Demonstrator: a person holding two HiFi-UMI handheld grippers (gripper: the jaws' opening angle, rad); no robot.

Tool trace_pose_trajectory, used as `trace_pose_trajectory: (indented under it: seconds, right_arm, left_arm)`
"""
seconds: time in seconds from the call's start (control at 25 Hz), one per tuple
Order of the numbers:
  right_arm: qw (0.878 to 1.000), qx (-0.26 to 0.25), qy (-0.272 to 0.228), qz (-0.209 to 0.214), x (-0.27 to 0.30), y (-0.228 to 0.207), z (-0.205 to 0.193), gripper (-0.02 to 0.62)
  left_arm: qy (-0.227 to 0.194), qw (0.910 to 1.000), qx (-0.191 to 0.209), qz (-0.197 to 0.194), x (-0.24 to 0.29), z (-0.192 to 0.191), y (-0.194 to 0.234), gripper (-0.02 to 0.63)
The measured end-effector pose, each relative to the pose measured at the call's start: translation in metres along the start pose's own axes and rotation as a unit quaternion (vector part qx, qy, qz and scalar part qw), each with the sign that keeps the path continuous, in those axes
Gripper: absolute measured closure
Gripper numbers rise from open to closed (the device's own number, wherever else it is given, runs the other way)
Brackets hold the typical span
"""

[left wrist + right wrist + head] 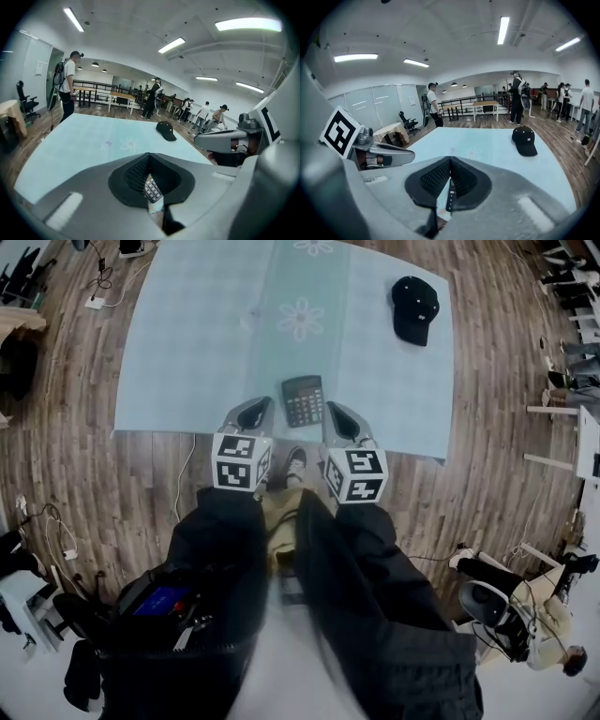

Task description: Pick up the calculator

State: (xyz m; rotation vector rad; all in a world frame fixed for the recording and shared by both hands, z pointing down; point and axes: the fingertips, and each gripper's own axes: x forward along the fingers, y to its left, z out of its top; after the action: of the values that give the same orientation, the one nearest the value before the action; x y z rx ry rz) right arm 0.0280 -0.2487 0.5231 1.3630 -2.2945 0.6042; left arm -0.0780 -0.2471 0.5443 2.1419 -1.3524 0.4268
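1. Head view: the calculator (303, 400) lies flat on the pale blue table (187, 352), close to the edge nearest the person, in the gap between the two tools.
2. The left tool (253, 412) has the calculator just to its right and slightly ahead of its tip. Its jaws are closed, meeting at the tip with nothing clamped. In the left gripper view a patch of keys shows through the slit below the closed tips.
3. The right tool (339, 418) has the calculator just to its left. Its jaws are also pressed together and empty. In the right gripper view only a thin dark edge of the calculator shows through the slit.
4. The calculator's long axis runs away from the person, roughly parallel to the way both tools point, so its long sides face the tools.
5. The right tool looks a shade nearer, its tip just beside the calculator's near right corner, though neither touches it.
6. My judgement: either tool must first spread its jaws, then shift inward across the short width.
7. A black cap (414, 308) sits well ahead and right of the right tool, clear of the work.
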Motion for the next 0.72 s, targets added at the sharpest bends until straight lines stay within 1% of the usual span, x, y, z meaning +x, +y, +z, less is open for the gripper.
trace_pose_trajectory:
  seconds: [0.2, 0.36, 0.56, 0.72]
  right_arm:
    - [0.999, 0.007, 0.044, 0.016, 0.026, -0.018, -0.025, 0.595]
    - [0.997, 0.013, 0.076, 0.022, 0.048, -0.027, -0.046, 0.595]
    - [0.993, 0.003, 0.111, 0.035, 0.078, -0.033, -0.069, 0.595]
    - [0.991, 0.013, 0.13, 0.035, 0.094, -0.037, -0.08, 0.595]
  left_arm:
    - [0.047, 0.9987, -0.014, 0.011, 0.034, -0.023, 0.014, 0.604]
    - [0.079, 0.9966, -0.014, 0.019, 0.057, -0.04, 0.025, 0.604]
    - [0.116, 0.9932, -0.01, 0.01, 0.089, -0.057, 0.034, 0.604]
    - [0.139, 0.9902, -0.008, 0.005, 0.106, -0.071, 0.043, 0.604]
